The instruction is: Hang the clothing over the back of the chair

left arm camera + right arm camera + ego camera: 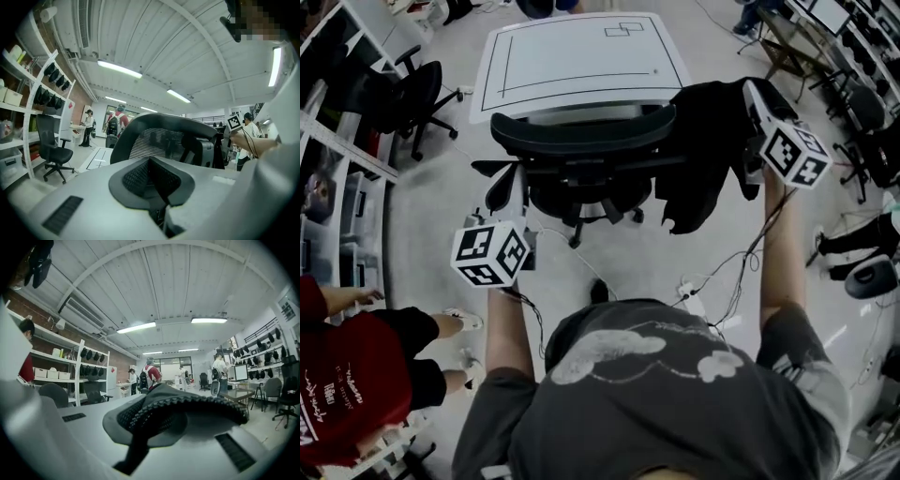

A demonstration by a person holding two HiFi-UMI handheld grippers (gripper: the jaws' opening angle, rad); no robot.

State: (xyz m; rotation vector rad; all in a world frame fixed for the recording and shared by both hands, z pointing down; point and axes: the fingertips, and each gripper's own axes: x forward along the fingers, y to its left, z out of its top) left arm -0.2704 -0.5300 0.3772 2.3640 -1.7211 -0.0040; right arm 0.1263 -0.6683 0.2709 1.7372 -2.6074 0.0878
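Cables (748,253) trail below my right gripper (753,94), which grips the black clothing (703,155) at its top edge. It hangs long-axis downward, left of that gripper, beside the right end of the chair back (581,131). My left gripper (517,185), closed empty, faces that back; a white table (581,58) lies beyond.

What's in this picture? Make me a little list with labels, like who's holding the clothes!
clothing: black clothing, held up by the chair back's end on the person's right, not draped over it
chair: black office chair
right gripper: shut on the clothing
left gripper: shut, empty
beyond the chair: white table
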